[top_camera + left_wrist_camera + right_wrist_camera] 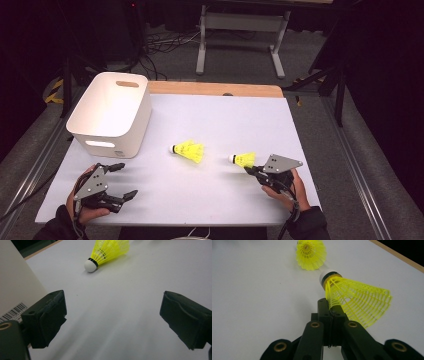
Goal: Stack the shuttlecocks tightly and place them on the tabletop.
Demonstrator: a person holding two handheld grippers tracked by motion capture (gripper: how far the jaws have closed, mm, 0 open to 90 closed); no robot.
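The white worktop [220, 125] has a wooden strip [215, 89] along its far edge and stands on grey carpeted floor [250, 65]. Beyond it, a grey metal table frame [242, 22] stands beside loose black cables [160, 47]. The surrounding room is dark.

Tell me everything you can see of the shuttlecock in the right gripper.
The shuttlecock has a yellow mesh skirt that looks like plastic, a white rounded tip and a dark band with a gold ring behind it. The right gripper has its jaws shut on the skirt's edge. In the high view it sits near the table's right front, tip pointing left toward the other shuttlecock.
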